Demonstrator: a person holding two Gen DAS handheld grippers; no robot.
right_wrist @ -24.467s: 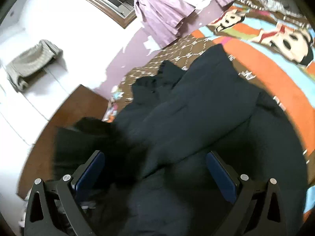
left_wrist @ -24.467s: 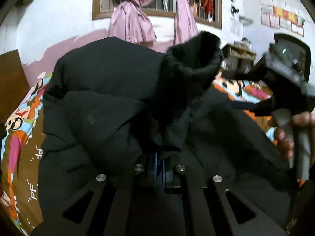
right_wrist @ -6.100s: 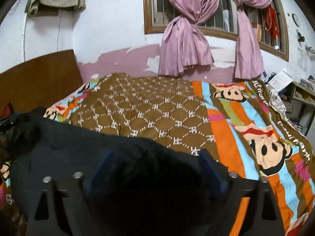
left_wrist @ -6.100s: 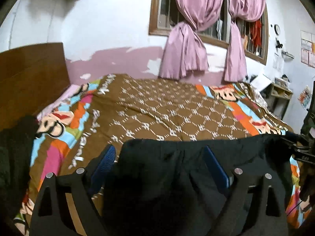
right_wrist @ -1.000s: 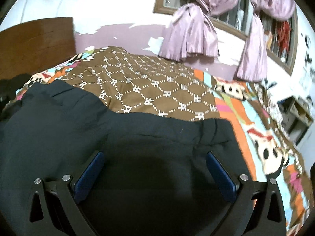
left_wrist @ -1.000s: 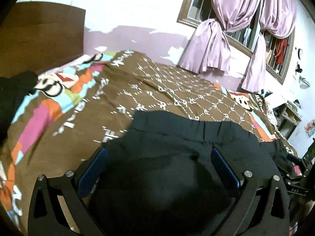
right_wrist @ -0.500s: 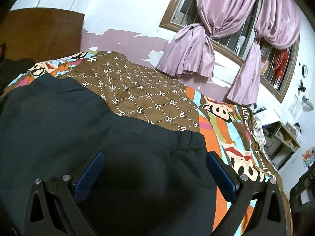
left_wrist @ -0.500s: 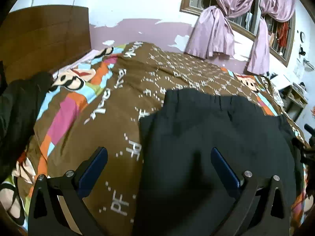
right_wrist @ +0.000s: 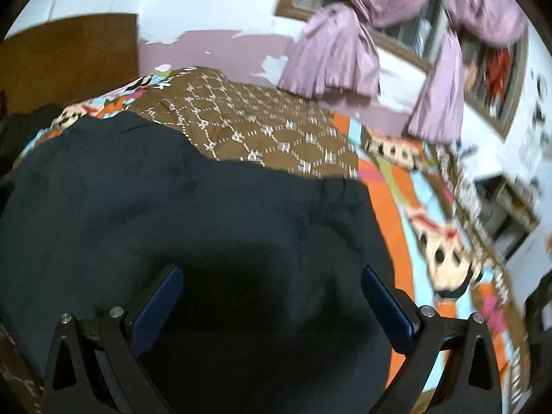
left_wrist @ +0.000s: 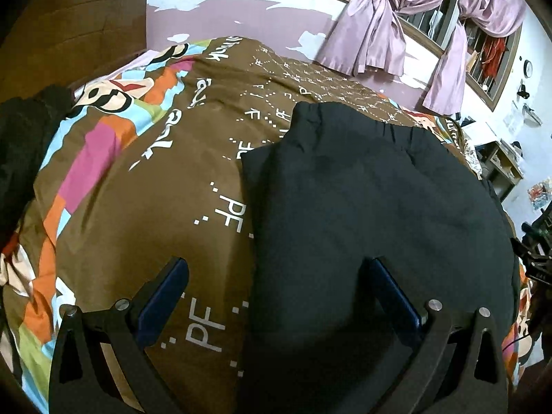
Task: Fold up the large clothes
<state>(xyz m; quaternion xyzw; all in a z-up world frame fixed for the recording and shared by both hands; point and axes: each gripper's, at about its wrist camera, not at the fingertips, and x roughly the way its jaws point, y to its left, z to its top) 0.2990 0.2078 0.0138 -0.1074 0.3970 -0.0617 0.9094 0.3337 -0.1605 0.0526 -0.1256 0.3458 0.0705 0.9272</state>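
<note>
Two hand-held grippers hover low over a dark garment spread on a bed. The left gripper (left_wrist: 272, 289) is spread wide and grasps nothing; its left finger hangs over bare bedspread, its right finger over cloth, so the garment's (left_wrist: 372, 207) left edge runs between them. The right gripper (right_wrist: 272, 293) is also spread wide and empty, with both fingers over cloth and the garment's (right_wrist: 214, 227) right edge just to its right.

The step in hand seems to be taking a fresh hold for a fold. To do it well, each gripper should probably come down on a side edge level with the other, pinch every layer together, and lift evenly so the cloth stays flat and the fold line runs straight across.

Both grippers point forward along the bed, tilted downward. The right view is blurred, so its exact height cannot be told.

Ahead of both grippers, the garment ends in a gathered hem. Beyond lies patterned bedspread (left_wrist: 145, 186). Far left of the left gripper sits another dark heap (left_wrist: 24, 145). Farthest off are pink curtains (left_wrist: 372, 31) at a window.
</note>
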